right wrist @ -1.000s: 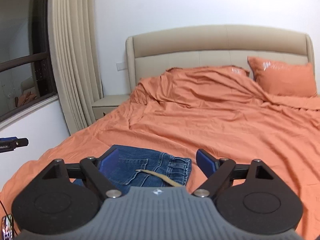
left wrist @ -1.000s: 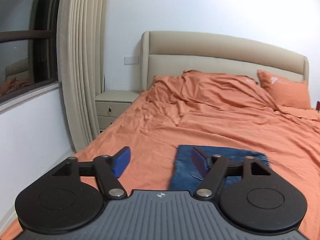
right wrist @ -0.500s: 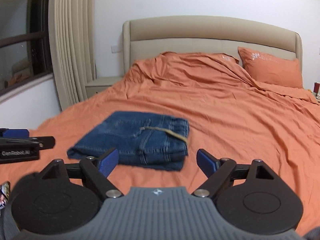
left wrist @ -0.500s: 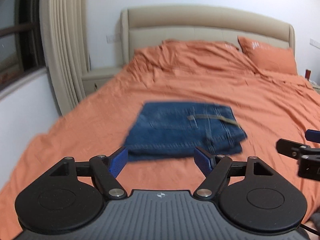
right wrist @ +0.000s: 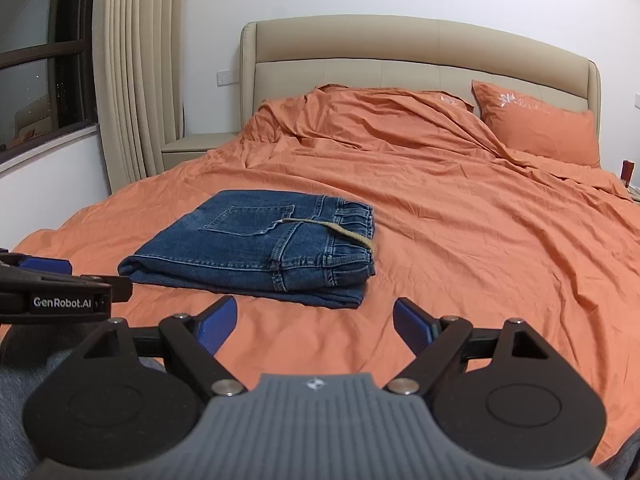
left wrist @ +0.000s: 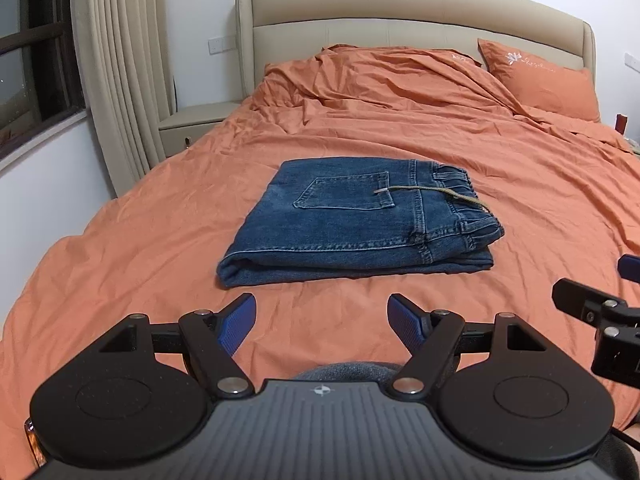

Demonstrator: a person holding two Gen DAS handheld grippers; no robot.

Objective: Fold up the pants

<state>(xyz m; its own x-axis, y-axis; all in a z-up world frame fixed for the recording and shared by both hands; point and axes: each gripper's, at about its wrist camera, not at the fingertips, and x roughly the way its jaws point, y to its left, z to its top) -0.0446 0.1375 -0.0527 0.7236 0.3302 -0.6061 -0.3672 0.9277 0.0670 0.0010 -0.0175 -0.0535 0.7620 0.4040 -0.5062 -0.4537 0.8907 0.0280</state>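
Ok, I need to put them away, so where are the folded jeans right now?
The folded blue denim jeans lie flat on the orange bedsheet toward the bed's foot, just ahead of both open hand-held grippers, left of centre in the right wrist view.

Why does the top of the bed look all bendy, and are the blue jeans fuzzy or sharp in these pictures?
Left wrist view: the fisheye lens bows the headboard and curtain; the folded jeans are sharp, stitching clear. Right wrist view: same bending, jeans sharp too, with dark corners at the picture's edges.

I am viewing the blue denim pants [left wrist: 356,224] lying folded flat, back pocket upward, on the orange bed [left wrist: 520,200].
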